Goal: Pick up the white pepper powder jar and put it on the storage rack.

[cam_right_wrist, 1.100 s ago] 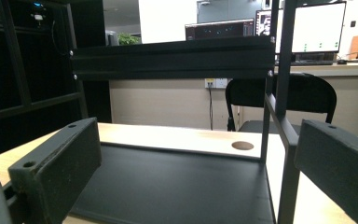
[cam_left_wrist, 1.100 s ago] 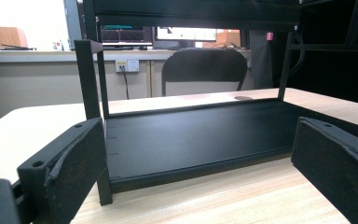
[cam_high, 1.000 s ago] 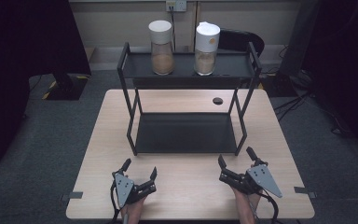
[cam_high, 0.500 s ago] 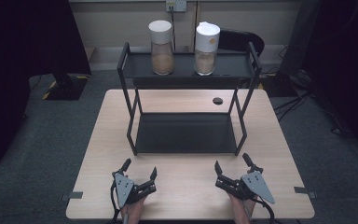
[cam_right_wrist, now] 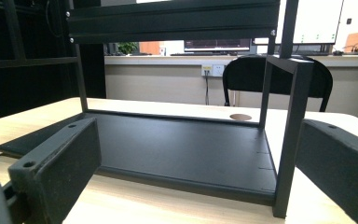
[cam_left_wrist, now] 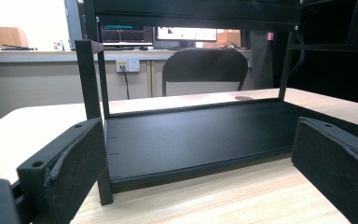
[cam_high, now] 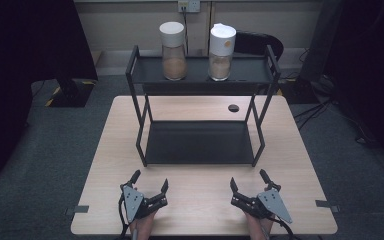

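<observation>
The wooden table (cam_high: 200, 107) carries a black two-tier rack (cam_high: 202, 142) at its centre; on the rack's top shelf, toward twelve o'clock, stand two jars well apart, the left jar (cam_high: 173, 50) and the right jar (cam_high: 221, 51), both white-lidded and part filled with brown powder; the left gripper (cam_high: 150, 182) sits at seven o'clock and the right gripper (cam_high: 248, 181) at five, jaws spread wide, holding nothing. The jars are tall and stand high, so I judge that a reach could clip the rack's upper rail and tip one; the contents are hard to identify, and the hands are cut off at the bottom edge.
</observation>
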A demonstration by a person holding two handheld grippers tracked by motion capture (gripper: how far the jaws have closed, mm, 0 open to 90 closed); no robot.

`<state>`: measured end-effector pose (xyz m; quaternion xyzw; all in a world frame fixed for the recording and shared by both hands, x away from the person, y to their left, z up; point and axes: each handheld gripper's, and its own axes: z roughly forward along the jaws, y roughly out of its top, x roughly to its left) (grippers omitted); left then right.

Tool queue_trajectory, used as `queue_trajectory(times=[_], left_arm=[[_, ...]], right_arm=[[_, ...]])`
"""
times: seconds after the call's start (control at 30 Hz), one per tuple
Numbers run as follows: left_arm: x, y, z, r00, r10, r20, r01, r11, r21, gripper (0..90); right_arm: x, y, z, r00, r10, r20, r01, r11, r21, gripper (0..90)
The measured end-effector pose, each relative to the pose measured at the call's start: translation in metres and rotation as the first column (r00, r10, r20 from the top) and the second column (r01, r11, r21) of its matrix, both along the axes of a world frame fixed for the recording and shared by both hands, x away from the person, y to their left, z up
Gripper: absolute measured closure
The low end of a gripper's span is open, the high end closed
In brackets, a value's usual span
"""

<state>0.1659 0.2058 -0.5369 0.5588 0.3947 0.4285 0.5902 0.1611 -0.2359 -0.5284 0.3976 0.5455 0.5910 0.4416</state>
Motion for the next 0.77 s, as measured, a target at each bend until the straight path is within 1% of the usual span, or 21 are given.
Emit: queue_trajectory(times=[0.03,0.23,0.3,0.37,0.5,0.6,0.77], left_arm=[[0.0000,0.0000,0.0000,1.0000,0.000,0.000,0.000,1.0000,0.000,2.5],[0.0000,0.0000,0.0000,1.0000,0.000,0.000,0.000,1.0000,0.000,2.5],[0.0000,0.0000,0.0000,1.0000,0.000,0.000,0.000,1.0000,0.000,2.5],[0.0000,0.0000,0.0000,1.0000,0.000,0.000,0.000,1.0000,0.000,2.5],[0.0000,0.0000,0.0000,1.0000,0.000,0.000,0.000,1.0000,0.000,2.5],[0.0000,0.0000,0.0000,1.0000,0.000,0.000,0.000,1.0000,0.000,2.5],[-0.0004,-0.0010,0.0002,1.0000,0.006,-0.001,-0.006,1.0000,0.001,2.8]], right_arm=[[-0.0001,0.0003,-0.0010,1.0000,-0.001,0.003,0.001,1.0000,-0.007,0.0],[0.0015,0.0006,-0.0040,0.9999,0.002,-0.012,-0.002,0.9999,-0.017,0.0],[0.0014,0.0008,-0.0062,0.9999,0.004,-0.011,-0.004,0.9999,-0.012,0.0],[0.0013,0.0015,-0.0074,0.9999,0.005,-0.013,-0.005,0.9998,-0.018,0.0],[0.0013,0.0026,-0.0073,0.9998,-0.003,-0.019,0.003,0.9999,-0.016,0.0],[0.0008,0.0030,-0.0081,0.9999,-0.007,-0.015,0.006,0.9999,-0.013,0.0],[0.0009,0.0024,-0.0082,0.9999,-0.001,-0.015,0.001,0.9999,-0.015,0.0]])
